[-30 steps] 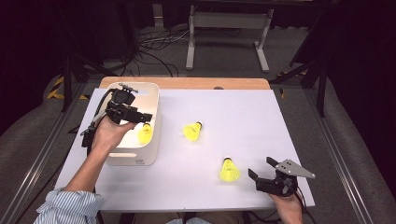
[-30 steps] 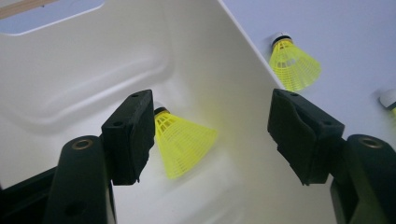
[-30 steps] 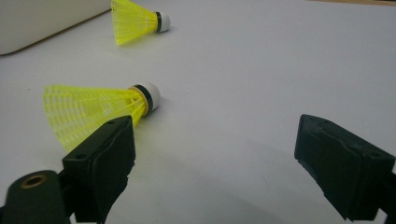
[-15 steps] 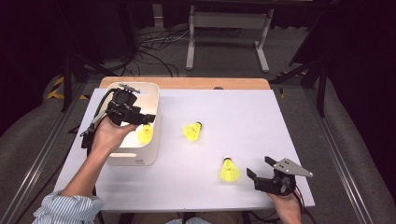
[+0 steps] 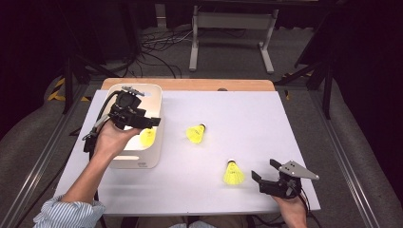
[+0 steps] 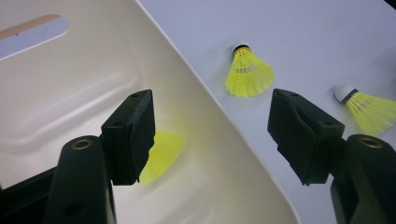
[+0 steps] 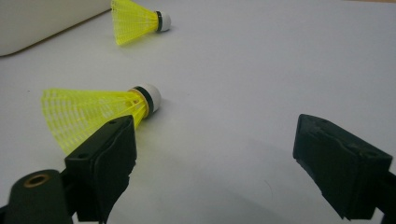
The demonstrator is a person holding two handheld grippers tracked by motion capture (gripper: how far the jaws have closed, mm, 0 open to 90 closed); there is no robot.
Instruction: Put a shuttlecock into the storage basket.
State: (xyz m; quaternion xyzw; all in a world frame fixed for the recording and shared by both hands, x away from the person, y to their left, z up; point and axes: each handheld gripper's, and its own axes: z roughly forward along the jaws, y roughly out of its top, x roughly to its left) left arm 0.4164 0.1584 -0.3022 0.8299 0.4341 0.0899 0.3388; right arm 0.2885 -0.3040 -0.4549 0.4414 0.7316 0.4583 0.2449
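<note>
My left claw (image 5: 151,122) hangs over the white bin (image 5: 153,142) at the left side of the bench (image 5: 266,123), and its jaws stand wide with nothing pressed between them. In the left claw view one jaw sits over the bin's inside and the other over the bench, so the claw (image 6: 210,126) straddles the bin's near wall (image 6: 205,140). One yellow shuttlecock (image 5: 147,137) lies inside the bin, on its floor close to that wall, partly hidden behind my left jaw in the left claw view (image 6: 163,154); it is not gripped.

A second shuttlecock (image 5: 196,133) lies on the bench near the bin's right side, its cork pointing away from me. A third shuttlecock (image 5: 233,174) lies nearer the front edge, just left of my right claw (image 5: 266,171).

My right claw rests low at the bench's front right corner, jaws wide and empty. In the right claw view (image 7: 215,154) the third shuttlecock (image 7: 93,112) lies just beyond my left jaw, skirt to the left and white cork to the right, apart from the pads. The second shuttlecock (image 7: 137,21) shows farther off, near the bin's wall (image 7: 46,23).
</note>
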